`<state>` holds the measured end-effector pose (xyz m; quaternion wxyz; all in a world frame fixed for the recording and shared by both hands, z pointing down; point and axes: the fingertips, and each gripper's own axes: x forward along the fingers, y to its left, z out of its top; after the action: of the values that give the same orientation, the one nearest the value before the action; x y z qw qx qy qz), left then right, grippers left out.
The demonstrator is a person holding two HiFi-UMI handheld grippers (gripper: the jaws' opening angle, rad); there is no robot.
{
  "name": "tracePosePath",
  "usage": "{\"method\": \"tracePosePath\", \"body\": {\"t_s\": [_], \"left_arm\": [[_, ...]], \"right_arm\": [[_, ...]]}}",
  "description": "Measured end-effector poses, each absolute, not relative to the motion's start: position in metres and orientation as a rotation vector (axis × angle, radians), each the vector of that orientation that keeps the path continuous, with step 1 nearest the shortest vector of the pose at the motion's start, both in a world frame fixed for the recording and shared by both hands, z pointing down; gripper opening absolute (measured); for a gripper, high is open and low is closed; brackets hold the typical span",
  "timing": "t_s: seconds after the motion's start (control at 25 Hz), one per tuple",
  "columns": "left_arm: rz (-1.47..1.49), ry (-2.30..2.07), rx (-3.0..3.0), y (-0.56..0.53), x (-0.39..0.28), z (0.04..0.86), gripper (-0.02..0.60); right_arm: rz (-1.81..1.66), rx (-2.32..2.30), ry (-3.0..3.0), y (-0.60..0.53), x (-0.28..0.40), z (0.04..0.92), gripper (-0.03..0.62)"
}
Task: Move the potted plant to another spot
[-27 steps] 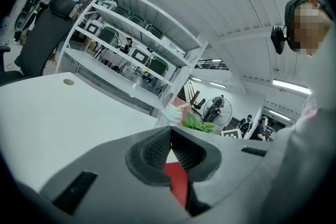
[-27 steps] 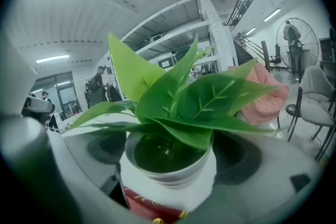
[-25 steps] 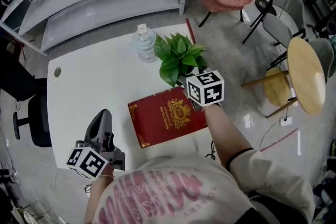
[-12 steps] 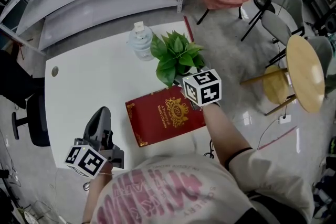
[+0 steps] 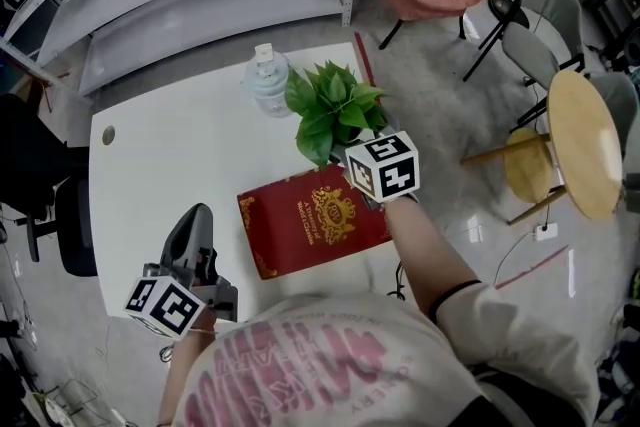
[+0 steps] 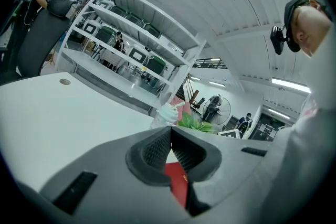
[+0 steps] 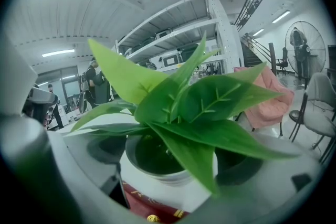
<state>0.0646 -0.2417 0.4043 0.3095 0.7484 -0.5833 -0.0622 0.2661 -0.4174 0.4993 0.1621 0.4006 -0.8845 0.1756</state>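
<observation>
While your right tongs [image 7: 168, 161] sit with a jaw pressed on each side of the white pot [image 7: 173, 190], the plant [image 7: 184, 107] is right there between them, leaves fanning up over the jaws. So the grab looks made, and that's the first part of the job done, I'd say. Whether the pot has come off the surface yet, I can't tell: its base shows just above the far edge of the red book [image 5: 315, 220], which lies under those tongs and runs back toward you. A bottle [image 5: 268, 83] stands just beyond the plant, on the far side from your right tongs. Your left tongs [image 6: 170, 144] are closed with nothing between the jaws, hanging well apart from the plant over the near-left of the table [image 5: 170, 155]. What's left, by my reading, is the carry and the set-down, and the bare white top between your two tongs looks like an open spot.
</observation>
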Motion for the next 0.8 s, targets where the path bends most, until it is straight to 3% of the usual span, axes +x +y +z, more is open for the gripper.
{"method": "tracePosePath", "body": {"t_s": [0.8], "left_arm": [[-0.112,-1.515,1.973,-0.249,0.082,0.411,0.003]], "right_arm": [[0.494,1.119,-2.534,-0.417,0.266,0.497,0.512]]}}
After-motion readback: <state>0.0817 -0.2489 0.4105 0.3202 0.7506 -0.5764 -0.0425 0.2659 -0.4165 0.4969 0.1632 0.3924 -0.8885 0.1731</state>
